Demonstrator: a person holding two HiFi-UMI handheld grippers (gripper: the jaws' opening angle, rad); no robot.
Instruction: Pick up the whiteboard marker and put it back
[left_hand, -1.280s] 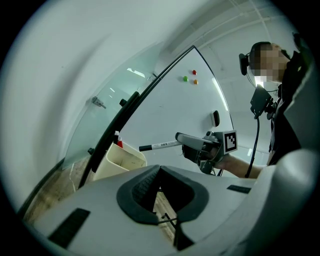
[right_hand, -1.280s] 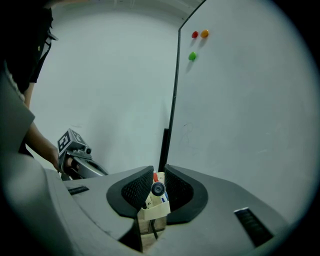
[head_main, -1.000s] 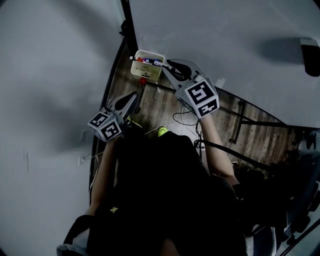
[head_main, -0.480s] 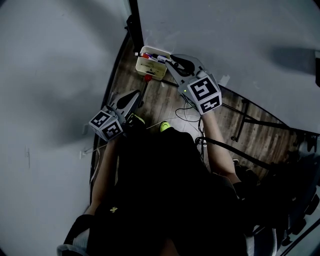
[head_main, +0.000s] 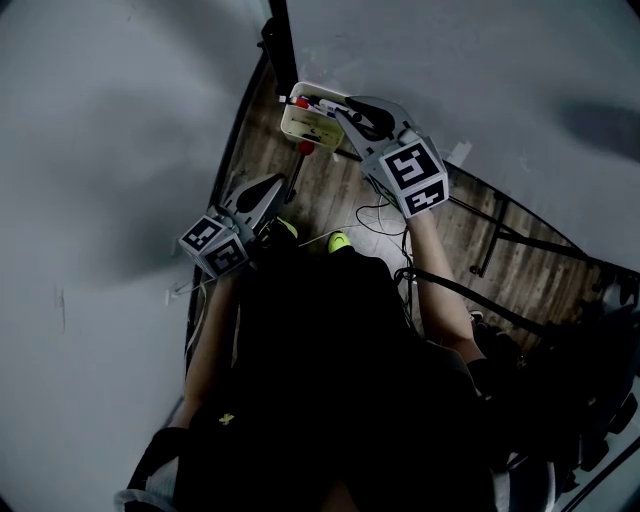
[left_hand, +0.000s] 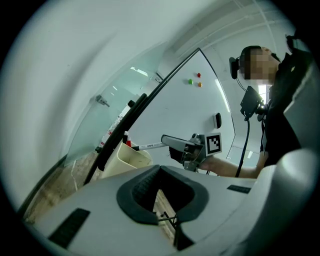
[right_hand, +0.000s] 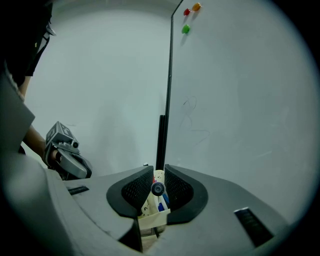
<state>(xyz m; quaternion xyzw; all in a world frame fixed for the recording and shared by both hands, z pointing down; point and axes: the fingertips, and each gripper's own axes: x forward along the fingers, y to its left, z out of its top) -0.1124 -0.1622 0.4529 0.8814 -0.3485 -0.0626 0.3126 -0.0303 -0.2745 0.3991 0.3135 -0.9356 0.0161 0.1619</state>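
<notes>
Pale whiteboard (head_main: 480, 60) panels to left and right of a wedge of wood-grain floor (head_main: 330, 190), seen steeply from above in dim light. At left, left gripper (head_main: 272, 187), held low and roughly level, fingers parted with nothing but floor between them; idle, well apart from the task's thing. Further right, at the foot of a black upright post (head_main: 283, 40), a cream pen holder (head_main: 303, 125) with red and blue markers already inside. Just beside its upper rim, whiteboard marker (left_hand: 150, 146), pinched near its rear by the narrowly set fingers of the right gripper (head_main: 350, 108) and jutting forward past the fingertips. Long axis in line with those fingers, front end aimed toward the holder. From that gripper's own camera, only the round near end visible, centred between the pads, with the holder's open top just below and beyond. Right hand plainly the nearer, and the only one engaged. Probably the put-back step, close to its end: a short advance and dip to bring the front end over the opening, then a release. Some risk of catching the rim or glancing off the markers already there.
</notes>
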